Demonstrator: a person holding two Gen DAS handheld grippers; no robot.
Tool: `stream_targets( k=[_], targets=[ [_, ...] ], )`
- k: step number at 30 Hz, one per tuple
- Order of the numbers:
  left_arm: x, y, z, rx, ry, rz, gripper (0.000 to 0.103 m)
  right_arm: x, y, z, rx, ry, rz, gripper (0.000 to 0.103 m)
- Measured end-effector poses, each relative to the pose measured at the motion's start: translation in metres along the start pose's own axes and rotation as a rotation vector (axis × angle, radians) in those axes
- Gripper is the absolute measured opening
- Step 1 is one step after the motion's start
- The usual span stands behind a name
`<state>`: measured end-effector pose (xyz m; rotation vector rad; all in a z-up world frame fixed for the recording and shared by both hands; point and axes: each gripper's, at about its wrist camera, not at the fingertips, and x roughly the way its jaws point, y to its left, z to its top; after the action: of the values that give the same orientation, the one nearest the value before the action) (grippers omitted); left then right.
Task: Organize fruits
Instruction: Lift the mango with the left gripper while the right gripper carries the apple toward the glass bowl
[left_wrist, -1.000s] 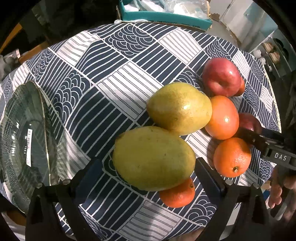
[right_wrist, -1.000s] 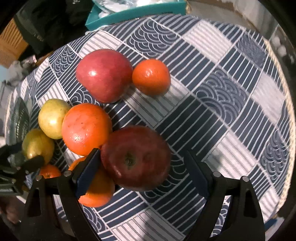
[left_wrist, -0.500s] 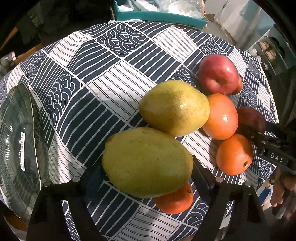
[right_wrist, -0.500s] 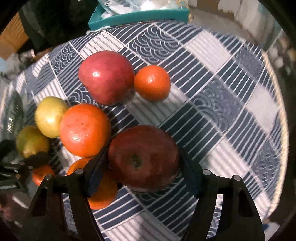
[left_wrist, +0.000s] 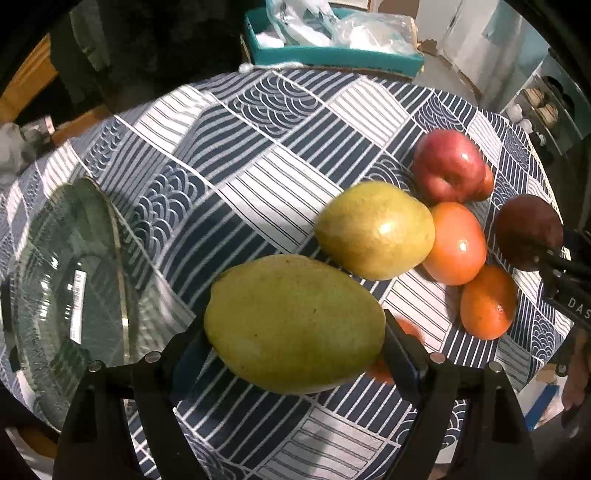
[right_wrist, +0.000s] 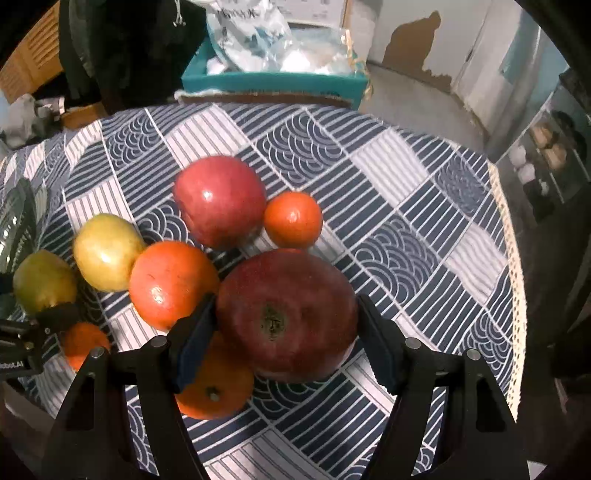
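Note:
My left gripper (left_wrist: 295, 332) is shut on a large green mango (left_wrist: 295, 321), held just above the cloth. A second green mango (left_wrist: 375, 229) lies behind it, beside an orange-red fruit (left_wrist: 456, 243), an orange (left_wrist: 487, 301) and a red apple (left_wrist: 448, 166). My right gripper (right_wrist: 286, 317) is shut on a dark red apple (right_wrist: 286, 314), lifted off the table. Under and around it sit an orange (right_wrist: 214, 391), an orange-red fruit (right_wrist: 171, 282), a red apple (right_wrist: 219, 199) and a small tangerine (right_wrist: 293, 219). A glass plate (left_wrist: 70, 280) lies at the left.
The round table wears a navy and white patterned cloth (left_wrist: 266, 140). A teal tray (right_wrist: 273, 83) with plastic bags stands past the far edge. A small tangerine (left_wrist: 384, 365) is partly hidden behind the held mango. Bare cloth spreads between plate and fruit.
Both grippers closed onto their fruit. The right one rose with the dark apple and tilted its view upward. The left one drew the mango slightly off the cloth.

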<state>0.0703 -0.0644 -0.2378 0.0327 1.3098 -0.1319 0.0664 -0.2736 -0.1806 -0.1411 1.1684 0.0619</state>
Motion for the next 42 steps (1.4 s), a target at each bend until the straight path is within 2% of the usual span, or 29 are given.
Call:
stream_targets(
  k=[16, 34, 42],
  targets=[
    [-0.053, 0.000, -0.002, 0.015, -0.139, 0.019, 0.087, -0.043, 0.016, 0.006, -0.032, -0.126, 0.012, 0.074],
    [-0.121, 0.002, -0.003, 0.025, -0.301, 0.033, 0.087, -0.114, 0.034, 0.010, -0.062, -0.294, 0.064, 0.074],
    [-0.140, 0.006, -0.004, 0.017, -0.349, 0.031, 0.087, -0.136, 0.040, 0.016, -0.060, -0.344, 0.101, 0.074]
  ],
)
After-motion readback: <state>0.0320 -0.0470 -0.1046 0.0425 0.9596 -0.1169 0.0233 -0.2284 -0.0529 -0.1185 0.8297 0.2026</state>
